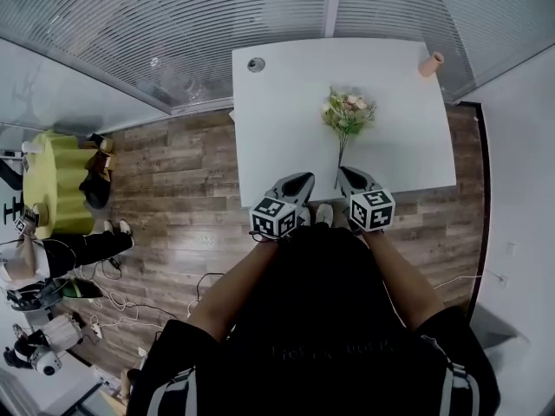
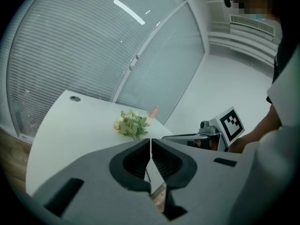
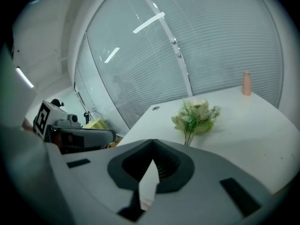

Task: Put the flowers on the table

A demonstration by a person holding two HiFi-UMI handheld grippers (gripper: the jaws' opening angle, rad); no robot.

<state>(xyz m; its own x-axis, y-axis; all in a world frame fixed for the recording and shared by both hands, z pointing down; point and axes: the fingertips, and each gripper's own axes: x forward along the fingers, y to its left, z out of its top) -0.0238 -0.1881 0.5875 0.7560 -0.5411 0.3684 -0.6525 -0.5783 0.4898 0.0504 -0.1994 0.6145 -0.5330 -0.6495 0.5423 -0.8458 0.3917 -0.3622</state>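
- The flowers (image 1: 349,113) lie on their side on the white surface (image 1: 277,120), blooms towards the far edge; their stem (image 1: 339,159) runs back towards you, its end near the surface's near edge.
- Your left tongs (image 1: 303,178) are pressed together with nothing between them; the left gripper view shows the two tips meeting in a thin line, and the bunch (image 2: 132,124) well beyond them.
- Your right tongs (image 1: 347,174) are likewise closed and empty; in the right gripper view the bunch (image 3: 194,116) rests ahead on the surface, its stem dropping out of sight behind the tongs' body, not between the jaws.
- Both tongs hover side by side at the near edge, the stem's end between them and closer to the right one; whether it touches that one I cannot tell.
- A pink cylinder (image 1: 431,63) stands upright at the far right corner, well apart from the flowers.
- As I judge it, the placing step is done, since the flowers rest on the surface unheld; the next move calls only for drawing both tongs back towards you; lift the right one clear first, so it does not drag the stem off the edge.
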